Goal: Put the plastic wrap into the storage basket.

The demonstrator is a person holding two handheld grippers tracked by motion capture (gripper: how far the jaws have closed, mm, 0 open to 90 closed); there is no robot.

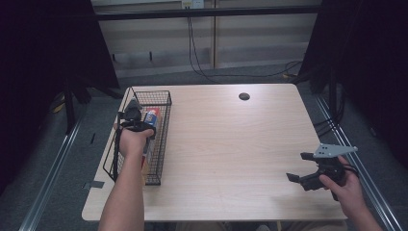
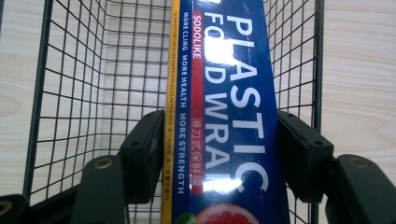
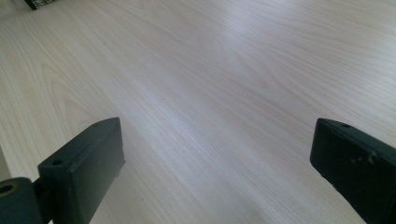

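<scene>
One wire basket point(image 1: 161, 139) stands at the table's point(image 1: 231, 144) left edge; inside it lies one blue plastic wrap box point(image 2: 229, 116), its long axis running near to far along the basket; the left gripper point(image 2: 219, 154) straddles the box, jaws just off its sides, released; the right gripper point(image 1: 308, 168) hovers at the near right, jaws wide, holding nothing.

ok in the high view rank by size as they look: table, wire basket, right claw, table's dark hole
1. table
2. wire basket
3. right claw, though it sits nearer the camera, so it looks bigger than it is
4. dark hole
</scene>
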